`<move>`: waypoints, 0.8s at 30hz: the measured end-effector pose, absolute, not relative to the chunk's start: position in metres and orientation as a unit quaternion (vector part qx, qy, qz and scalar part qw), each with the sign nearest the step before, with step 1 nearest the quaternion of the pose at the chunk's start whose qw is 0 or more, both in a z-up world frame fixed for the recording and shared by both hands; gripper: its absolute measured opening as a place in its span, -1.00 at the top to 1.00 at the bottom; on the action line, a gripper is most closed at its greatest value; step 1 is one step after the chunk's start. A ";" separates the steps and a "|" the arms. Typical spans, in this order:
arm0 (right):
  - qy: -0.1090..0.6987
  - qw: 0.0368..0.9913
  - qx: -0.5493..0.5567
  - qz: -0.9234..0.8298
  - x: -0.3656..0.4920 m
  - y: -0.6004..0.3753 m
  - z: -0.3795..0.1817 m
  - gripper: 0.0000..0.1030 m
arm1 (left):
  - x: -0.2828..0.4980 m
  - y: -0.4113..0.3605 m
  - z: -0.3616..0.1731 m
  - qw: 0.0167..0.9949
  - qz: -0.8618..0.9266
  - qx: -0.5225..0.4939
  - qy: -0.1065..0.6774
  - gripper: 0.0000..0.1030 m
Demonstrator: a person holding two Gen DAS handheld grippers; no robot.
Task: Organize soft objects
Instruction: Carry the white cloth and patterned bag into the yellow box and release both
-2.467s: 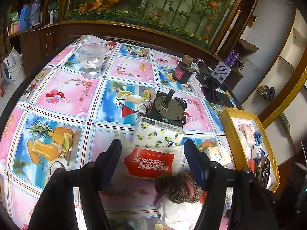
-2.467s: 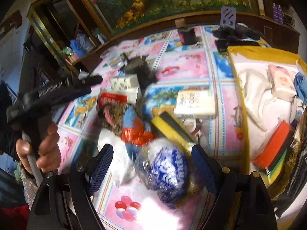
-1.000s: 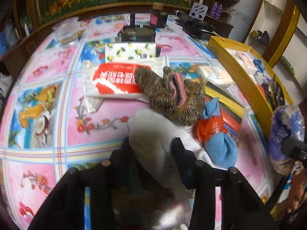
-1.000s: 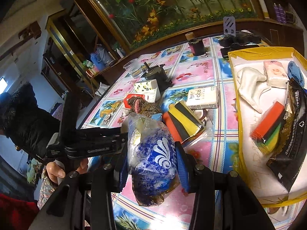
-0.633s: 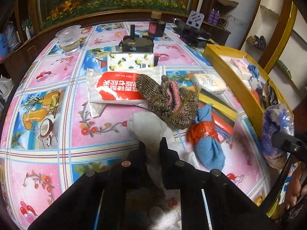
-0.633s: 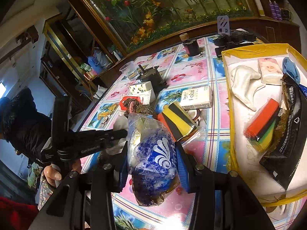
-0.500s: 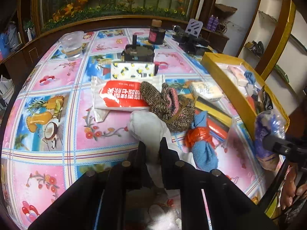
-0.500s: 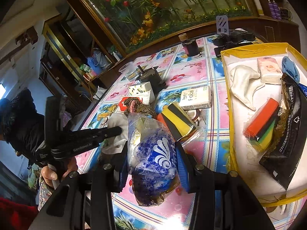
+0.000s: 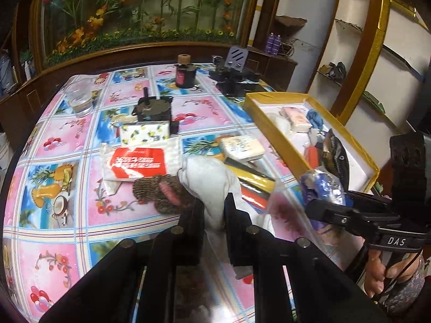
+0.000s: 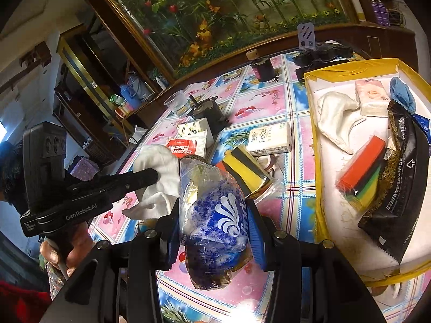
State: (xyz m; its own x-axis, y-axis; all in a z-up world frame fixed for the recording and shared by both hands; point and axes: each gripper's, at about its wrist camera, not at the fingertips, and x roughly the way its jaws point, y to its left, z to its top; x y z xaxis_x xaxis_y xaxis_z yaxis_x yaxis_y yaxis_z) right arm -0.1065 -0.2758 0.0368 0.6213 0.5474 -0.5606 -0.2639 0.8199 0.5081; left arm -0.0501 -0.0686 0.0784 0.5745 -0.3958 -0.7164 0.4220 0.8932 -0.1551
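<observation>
Here the left gripper (image 9: 213, 210) pinches a white cloth (image 9: 208, 180), lifted above the table (image 9: 80, 215) near the knit item (image 9: 161, 191). The right gripper (image 10: 212, 220) clamps a blue-and-white bag (image 10: 215, 215) just left of the yellow tray (image 10: 313, 145).

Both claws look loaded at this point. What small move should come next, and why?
Probably carry the right claw over the yellow-rimmed box and release. It is shut on the blue-and-white bagged pack, the box beside it already holds soft items, and the left claw is shut on the white cloth, so it could follow.
</observation>
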 end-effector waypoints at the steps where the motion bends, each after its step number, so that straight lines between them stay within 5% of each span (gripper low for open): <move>1: 0.368 0.880 0.194 0.230 -0.108 -0.278 0.037 0.07 | -0.051 -0.072 0.079 0.886 -0.233 0.019 0.400 0.75; 24: 0.301 0.903 0.290 0.097 -0.130 -0.440 0.051 0.08 | -0.040 -0.224 0.091 0.859 -0.319 0.073 0.393 0.75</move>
State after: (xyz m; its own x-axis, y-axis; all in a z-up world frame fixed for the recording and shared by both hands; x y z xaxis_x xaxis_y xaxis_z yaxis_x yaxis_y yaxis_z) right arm -0.1295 -0.4403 0.0507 0.7999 0.3505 -0.4871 -0.0010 0.8125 0.5830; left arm -0.0403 -0.2240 0.0907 0.4871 -0.4903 -0.7227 0.6056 0.7859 -0.1251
